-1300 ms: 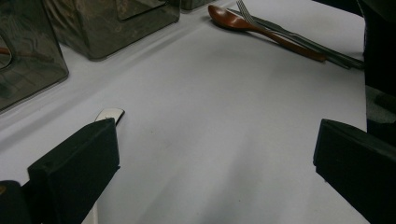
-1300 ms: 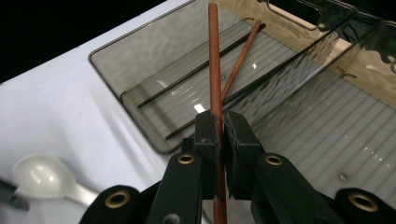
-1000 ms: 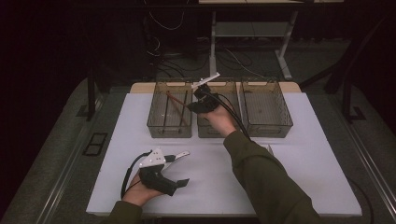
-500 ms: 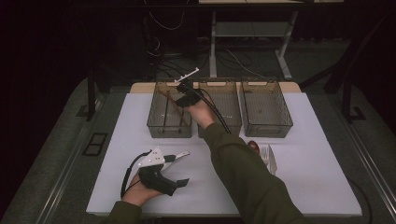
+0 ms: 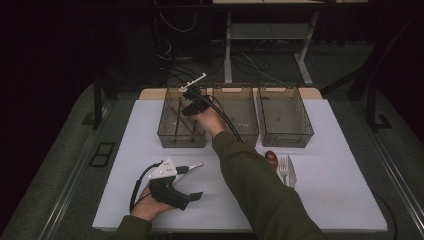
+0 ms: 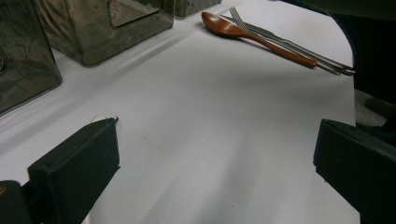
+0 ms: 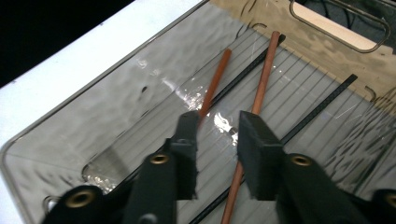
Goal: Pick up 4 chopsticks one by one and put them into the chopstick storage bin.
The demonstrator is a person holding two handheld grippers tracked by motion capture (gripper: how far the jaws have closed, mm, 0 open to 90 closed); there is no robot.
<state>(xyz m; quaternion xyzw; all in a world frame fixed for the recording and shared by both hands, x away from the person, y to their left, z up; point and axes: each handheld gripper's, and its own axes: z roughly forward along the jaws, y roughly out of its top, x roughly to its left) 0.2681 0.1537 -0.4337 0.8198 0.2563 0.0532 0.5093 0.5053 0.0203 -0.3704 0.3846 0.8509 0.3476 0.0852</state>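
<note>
My right gripper [image 5: 188, 103] hangs inside the left clear bin [image 5: 182, 141], pointing down at its floor. Its jaws have just been opening and now stand apart with nothing between the pads [image 7: 217, 126]. Two brown chopsticks [image 7: 264, 70] and two black ones [image 7: 327, 100] lie on the bin floor right below the jaws; the brown ones also show as dark sticks [image 5: 176, 120] from above. My left gripper [image 5: 199, 180] rests on the white table near the front edge, jaws wide open and empty [image 6: 215, 154].
Two more clear bins, the middle bin [image 5: 245, 137] and the right bin [image 5: 285, 140], stand beside the left one. A brown spoon [image 5: 271, 159], a fork [image 5: 283, 169] and a knife [image 5: 292, 171] lie on the white mat right of my right forearm.
My right hand moved left from above the middle bin to the left bin and came down into it. The left hand stayed put.
</note>
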